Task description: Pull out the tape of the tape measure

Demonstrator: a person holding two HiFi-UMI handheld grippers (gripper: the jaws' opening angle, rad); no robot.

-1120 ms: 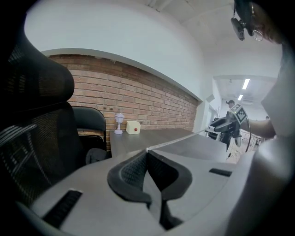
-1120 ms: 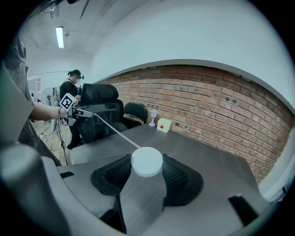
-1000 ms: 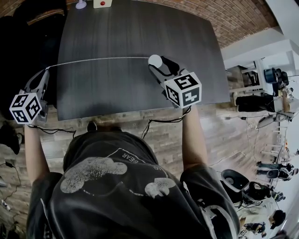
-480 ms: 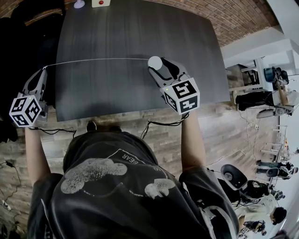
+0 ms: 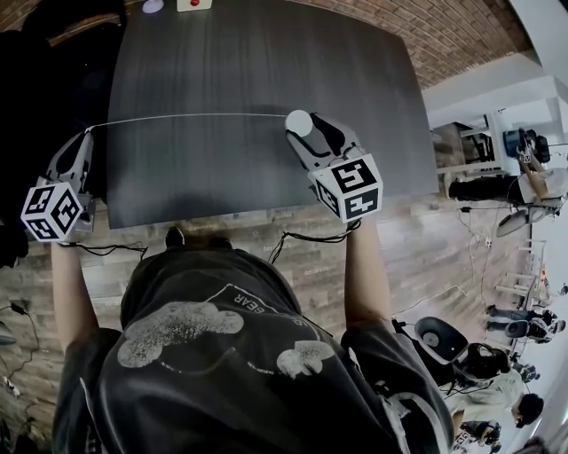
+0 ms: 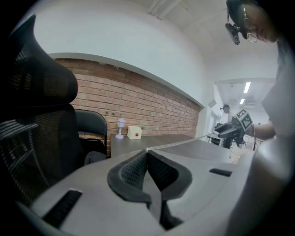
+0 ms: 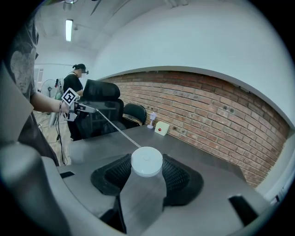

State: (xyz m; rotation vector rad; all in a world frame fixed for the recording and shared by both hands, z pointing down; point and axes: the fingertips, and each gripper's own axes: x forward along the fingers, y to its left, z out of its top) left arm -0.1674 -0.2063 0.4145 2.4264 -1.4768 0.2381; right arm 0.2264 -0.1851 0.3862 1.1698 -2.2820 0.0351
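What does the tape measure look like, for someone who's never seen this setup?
Over the dark table, find the right gripper: a small round white tape measure sits clamped in it. Unlike the cream red-button box at the table's far edge, it has a thin tape stretched leftwards to the left gripper.

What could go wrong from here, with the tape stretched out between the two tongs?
1. The left tongs pinch only the tip of the tape. If it slips out, the taut tape would likely snap back toward the case.
2. The right tongs grip the round white case by its sides. A harder pull might twist it or tug it loose above the table.
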